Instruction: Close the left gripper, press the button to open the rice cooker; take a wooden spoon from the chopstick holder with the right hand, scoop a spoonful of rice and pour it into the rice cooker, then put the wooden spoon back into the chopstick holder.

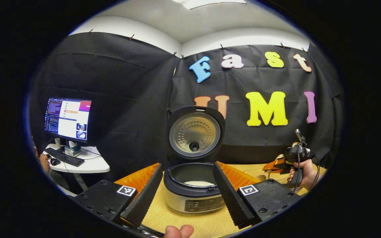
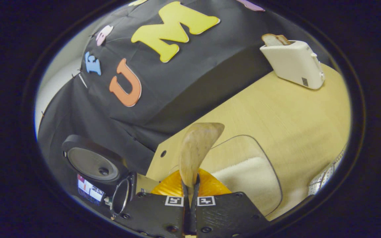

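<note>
The rice cooker (image 1: 193,193) is sitting on the desk (image 1: 207,223), its lid (image 1: 195,132) standing up behind the pot, with rice (image 1: 198,183) lying inside. To the cooker's right, a hand (image 1: 304,173) is holding the right gripper (image 1: 291,160) above the desk. The toaster (image 2: 293,62) is standing on the desk far beyond the rice container (image 2: 243,172). Left of the cooker, a monitor (image 1: 68,119) is sitting on a side table (image 1: 84,163).

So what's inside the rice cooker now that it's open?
In the left gripper view the rice cooker has its lid up. A low white layer of rice lies in the dark inner pot. The front rim hides the nearer part of the pot's bottom.
</note>
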The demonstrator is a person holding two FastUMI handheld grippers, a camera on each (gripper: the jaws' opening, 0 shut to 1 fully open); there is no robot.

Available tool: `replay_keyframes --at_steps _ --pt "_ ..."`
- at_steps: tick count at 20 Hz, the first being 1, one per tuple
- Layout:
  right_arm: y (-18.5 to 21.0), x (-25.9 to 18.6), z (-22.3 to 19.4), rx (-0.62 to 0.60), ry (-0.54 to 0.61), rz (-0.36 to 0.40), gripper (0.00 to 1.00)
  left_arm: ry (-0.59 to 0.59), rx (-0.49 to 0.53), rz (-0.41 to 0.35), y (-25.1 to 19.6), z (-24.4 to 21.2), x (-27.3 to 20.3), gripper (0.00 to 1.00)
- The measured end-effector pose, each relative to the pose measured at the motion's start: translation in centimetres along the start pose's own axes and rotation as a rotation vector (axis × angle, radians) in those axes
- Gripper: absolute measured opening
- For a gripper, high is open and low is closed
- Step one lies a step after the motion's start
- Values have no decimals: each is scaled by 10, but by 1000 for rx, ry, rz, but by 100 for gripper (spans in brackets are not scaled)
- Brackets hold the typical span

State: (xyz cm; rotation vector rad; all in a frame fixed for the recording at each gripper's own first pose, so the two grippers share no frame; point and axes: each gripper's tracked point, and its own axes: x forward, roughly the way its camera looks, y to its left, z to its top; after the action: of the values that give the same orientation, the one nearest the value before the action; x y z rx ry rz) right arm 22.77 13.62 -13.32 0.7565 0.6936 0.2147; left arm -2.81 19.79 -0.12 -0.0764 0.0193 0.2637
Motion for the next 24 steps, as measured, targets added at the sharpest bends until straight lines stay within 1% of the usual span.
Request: replay_keyframes --at_steps 1,3,6,9,10,12,15,17,19,21,24 --pt "-1 -8 13 35 -27 19 0 0 5 -1 -1 0 0 97" --pt "-2 -18 27 69 -59 41 0 -3 15 0 -3 1 -2 98" --pt "-5 -37 43 110 -92 73 0 -5 26 -13 -8 2 -3 98" --pt "-7 -50 58 171 -113 98 0 -11 52 -4 -5 3 -3 97" --pt "-7 -53 63 179 -120 102 0 -11 62 -2 -5 2 -3 97" --pt "1 -60 69 154 -147 111 0 -15 72 8 -2 4 -3 97" --pt "33 -69 70 143 -156 160 0 -9 59 -7 -2 3 -4 98" --pt "60 -71 62 143 -126 211 0 -11 58 -9 1 5 -6 97" --pt "88 -69 53 120 -102 254 0 -15 66 0 8 6 -8 97" --pt "119 -65 42 98 -82 293 0 -8 80 -7 10 6 -10 97" --pt "157 -50 21 52 -63 305 0 -3 98 21 25 7 -14 97"
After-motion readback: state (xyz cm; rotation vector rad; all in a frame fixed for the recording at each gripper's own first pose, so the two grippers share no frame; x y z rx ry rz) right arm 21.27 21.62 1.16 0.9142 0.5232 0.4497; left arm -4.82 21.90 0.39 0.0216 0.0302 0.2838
